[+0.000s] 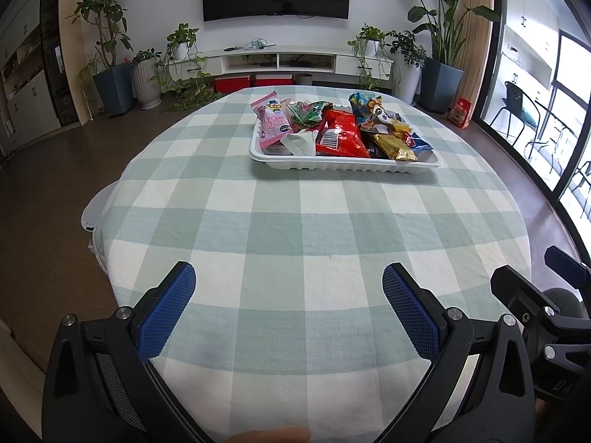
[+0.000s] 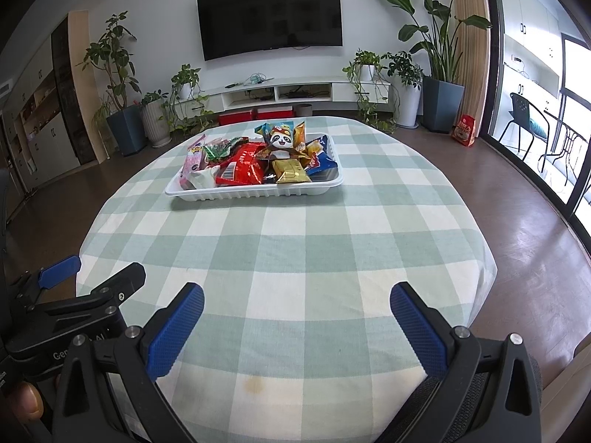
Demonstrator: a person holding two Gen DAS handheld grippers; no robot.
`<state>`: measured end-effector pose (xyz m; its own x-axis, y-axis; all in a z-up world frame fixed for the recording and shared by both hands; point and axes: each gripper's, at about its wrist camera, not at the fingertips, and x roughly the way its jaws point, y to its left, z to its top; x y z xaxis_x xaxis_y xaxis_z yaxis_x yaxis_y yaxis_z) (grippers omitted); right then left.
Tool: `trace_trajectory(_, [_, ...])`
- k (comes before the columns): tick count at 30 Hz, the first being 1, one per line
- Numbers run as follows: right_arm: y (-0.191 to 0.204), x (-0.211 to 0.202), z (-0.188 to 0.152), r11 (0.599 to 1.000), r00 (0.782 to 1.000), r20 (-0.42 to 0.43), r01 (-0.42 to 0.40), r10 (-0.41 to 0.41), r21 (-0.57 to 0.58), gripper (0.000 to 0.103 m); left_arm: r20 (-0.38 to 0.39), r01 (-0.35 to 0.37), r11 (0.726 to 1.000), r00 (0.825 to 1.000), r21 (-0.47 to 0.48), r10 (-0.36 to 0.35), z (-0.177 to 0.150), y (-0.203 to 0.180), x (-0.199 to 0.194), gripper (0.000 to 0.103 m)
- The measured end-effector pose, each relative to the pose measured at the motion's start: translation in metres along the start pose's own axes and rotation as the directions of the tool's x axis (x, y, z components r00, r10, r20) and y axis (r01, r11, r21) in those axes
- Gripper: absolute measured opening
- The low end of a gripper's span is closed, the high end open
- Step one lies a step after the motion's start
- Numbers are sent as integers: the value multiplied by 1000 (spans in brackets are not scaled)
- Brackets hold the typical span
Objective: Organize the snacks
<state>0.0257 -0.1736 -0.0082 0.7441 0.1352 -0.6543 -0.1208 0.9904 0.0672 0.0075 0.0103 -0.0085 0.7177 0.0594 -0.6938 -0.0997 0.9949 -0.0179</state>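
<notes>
A white plastic tray [image 1: 343, 165] sits at the far side of the checked table and holds several snack packets: a pink one [image 1: 271, 120], a red one [image 1: 341, 134], a gold one [image 1: 395, 146] and a panda-print one [image 1: 376, 112]. The tray also shows in the right wrist view [image 2: 255, 192], with the panda packet [image 2: 280, 144] upright and the red packet [image 2: 245, 170] beside it. My left gripper [image 1: 288, 280] is open and empty near the table's front edge. My right gripper [image 2: 297, 297] is open and empty, beside the left one, well short of the tray.
The table wears a green and white checked cloth [image 1: 295, 229]. Its front edge has a small brown stain [image 2: 255, 384]. Beyond are a TV [image 2: 269, 16], a low white cabinet, potted plants [image 2: 122, 85] and a glass door on the right. An orange bag [image 2: 466, 131] stands on the floor.
</notes>
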Motion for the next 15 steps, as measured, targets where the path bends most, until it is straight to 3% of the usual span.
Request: trace_trajectory(15, [0, -2, 0, 1000, 1000, -2, -1, 1, 1, 103, -1, 0, 1000, 1000, 0, 0, 0, 0, 0, 103])
